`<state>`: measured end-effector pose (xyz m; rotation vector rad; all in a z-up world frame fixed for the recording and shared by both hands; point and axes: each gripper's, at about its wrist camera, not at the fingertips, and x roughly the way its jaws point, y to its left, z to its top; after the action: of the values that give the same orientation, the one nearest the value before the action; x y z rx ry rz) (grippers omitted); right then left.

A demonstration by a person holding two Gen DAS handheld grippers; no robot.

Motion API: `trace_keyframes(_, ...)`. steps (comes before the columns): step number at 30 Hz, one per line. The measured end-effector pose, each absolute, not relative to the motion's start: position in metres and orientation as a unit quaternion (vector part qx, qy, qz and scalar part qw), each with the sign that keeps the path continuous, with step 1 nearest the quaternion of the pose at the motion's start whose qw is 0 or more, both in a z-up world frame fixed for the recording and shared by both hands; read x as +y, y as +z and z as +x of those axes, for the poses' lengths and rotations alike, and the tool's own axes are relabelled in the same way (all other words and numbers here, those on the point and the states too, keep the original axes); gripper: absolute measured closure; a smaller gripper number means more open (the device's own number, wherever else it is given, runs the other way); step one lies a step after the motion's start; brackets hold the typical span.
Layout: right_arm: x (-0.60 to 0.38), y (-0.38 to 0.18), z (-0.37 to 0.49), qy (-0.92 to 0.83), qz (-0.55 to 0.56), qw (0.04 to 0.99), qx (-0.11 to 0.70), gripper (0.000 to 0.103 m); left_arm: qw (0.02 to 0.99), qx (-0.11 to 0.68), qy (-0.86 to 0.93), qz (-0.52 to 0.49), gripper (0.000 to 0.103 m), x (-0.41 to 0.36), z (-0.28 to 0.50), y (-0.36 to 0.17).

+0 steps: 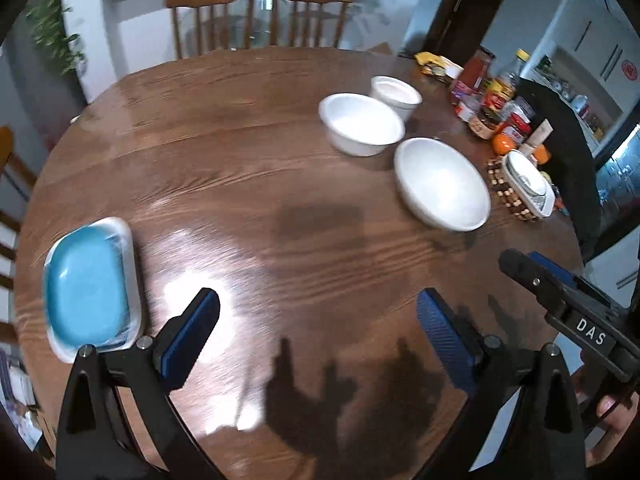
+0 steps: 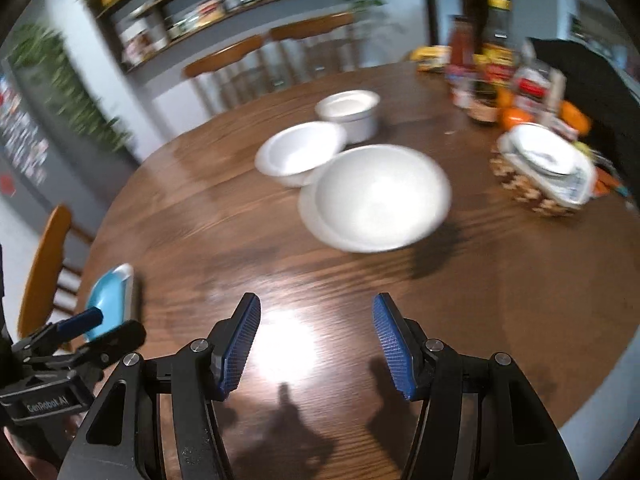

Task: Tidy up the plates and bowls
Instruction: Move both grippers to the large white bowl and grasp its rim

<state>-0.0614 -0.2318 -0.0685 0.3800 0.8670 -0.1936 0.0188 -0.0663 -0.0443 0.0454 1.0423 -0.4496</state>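
Both the left tongs [image 1: 318,336] and right tongs [image 2: 316,346] are held spread and empty above the tabletop [image 1: 224,168]; three white bowls [image 2: 376,196] sit ahead, near together, the blue plate [image 1: 86,284] far left; a bowl is probably to be gripped next

- I am reading "DAS" in white capitals on the black body of the right gripper [image 1: 516,260], which is showing at the lower right edge of my left wrist view.
- I am reading "GenRobot.AI" in pale letters on the black mount of the left gripper [image 2: 108,330], which is sitting at the lower left edge of my right wrist view.
- The jars and bottles [image 1: 494,98] at the far right of the wooden table [image 1: 240,160] are carrying red and yellow labels, but I am finding the print too small and blurred to read.
- A round red sign [image 1: 629,70] is hanging on the white cabinet door; I am not making out its characters.
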Motion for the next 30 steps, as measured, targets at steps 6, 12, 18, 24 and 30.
trace_keyframes(6,-0.296,-0.078,-0.042,-0.133,0.187,0.878,0.420,0.044,0.846,0.489,-0.211,0.026,0.005,-0.138,0.054,-0.059)
trace_keyframes(12,-0.332,-0.101,0.001,-0.109,0.181,0.869,0.447,0.044,0.847,0.502,-0.170,0.045,0.006,-0.182,0.091,-0.085)
trace_keyframes(18,-0.346,-0.130,0.040,-0.093,0.172,0.852,0.486,0.047,0.831,0.533,-0.152,0.042,0.029,-0.191,0.110,-0.106)
trace_keyframes(24,-0.338,-0.136,0.050,-0.047,0.174,0.850,0.495,0.093,0.822,0.538,-0.175,0.062,0.083,-0.200,0.106,-0.111)
trace_keyframes(30,-0.299,-0.117,0.048,-0.006,0.146,0.858,0.493,0.094,0.844,0.509,-0.155,0.065,0.087,-0.170,0.089,-0.090)
